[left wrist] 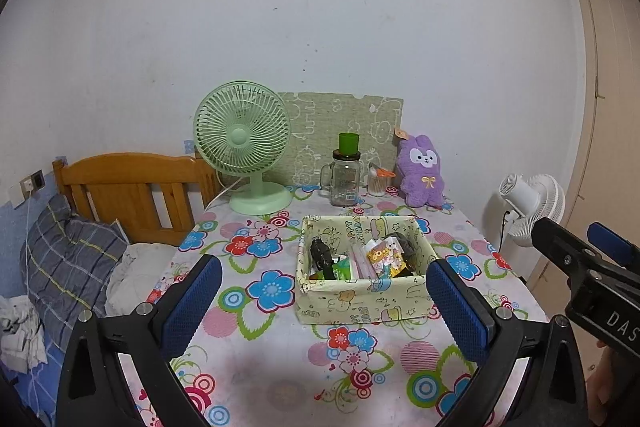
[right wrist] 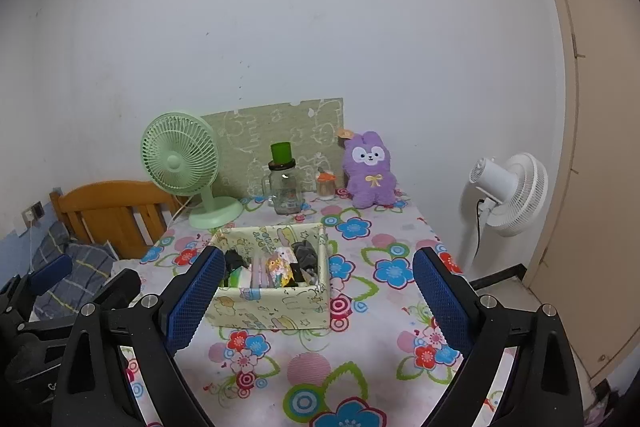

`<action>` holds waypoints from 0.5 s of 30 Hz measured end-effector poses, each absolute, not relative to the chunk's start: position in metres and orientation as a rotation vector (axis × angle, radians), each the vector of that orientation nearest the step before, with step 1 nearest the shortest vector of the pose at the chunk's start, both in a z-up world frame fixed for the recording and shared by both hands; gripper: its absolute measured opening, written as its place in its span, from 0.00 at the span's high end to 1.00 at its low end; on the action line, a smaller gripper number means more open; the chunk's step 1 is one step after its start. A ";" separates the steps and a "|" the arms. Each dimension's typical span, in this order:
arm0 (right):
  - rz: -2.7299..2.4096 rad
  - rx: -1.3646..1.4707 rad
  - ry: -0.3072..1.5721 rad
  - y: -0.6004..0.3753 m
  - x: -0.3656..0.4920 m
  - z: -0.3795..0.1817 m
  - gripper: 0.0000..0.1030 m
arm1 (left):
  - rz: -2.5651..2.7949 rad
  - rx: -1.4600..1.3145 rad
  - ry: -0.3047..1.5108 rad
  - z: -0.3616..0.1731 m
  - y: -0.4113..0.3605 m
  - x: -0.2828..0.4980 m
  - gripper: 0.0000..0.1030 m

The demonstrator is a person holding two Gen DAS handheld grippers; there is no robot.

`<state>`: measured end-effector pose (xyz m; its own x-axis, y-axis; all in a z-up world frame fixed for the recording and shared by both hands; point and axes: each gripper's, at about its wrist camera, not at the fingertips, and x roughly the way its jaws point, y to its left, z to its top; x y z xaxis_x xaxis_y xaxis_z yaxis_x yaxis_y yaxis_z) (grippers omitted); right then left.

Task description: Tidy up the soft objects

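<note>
Left gripper [left wrist: 324, 303]: spread, empty, above the counter [left wrist: 280, 367].
Right gripper [right wrist: 316, 297]: spread, empty.
Purple plush rabbit [left wrist: 422, 171]: upright at the counter's back edge.
Pale-yellow printed fabric box [left wrist: 360, 301]: mid-counter, holding small items.

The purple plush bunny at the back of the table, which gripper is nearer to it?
Right, though only slightly. The right gripper sits farther toward the purple plush bunny side; the left gripper is beside it, further left. Both are well short, jaws open.

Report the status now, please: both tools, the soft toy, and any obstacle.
Left tool open, empty. Right tool open, empty. Purple plush rabbit upright at table's far edge, untouched. Fabric box sits between tools and rabbit.
</note>
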<state>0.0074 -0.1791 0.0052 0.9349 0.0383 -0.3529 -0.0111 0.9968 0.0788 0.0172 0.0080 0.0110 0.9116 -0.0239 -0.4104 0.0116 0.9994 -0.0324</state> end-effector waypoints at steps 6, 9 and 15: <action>0.019 0.077 0.364 -0.180 0.005 0.004 0.06 | -0.025 -0.037 0.421 0.011 0.009 0.013 0.00; 0.018 0.074 0.367 -0.181 0.004 0.004 0.06 | -0.026 -0.042 0.419 0.011 0.009 0.011 0.00; 0.019 0.067 0.373 -0.181 0.004 0.002 0.06 | -0.031 -0.046 0.423 0.011 0.007 0.010 0.00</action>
<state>0.0038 -0.1805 0.0024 0.9312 0.0304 -0.3632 -0.0058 0.9976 0.0688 0.0101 0.0067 0.0107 0.9113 -0.0397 -0.4097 0.0207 0.9985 -0.0508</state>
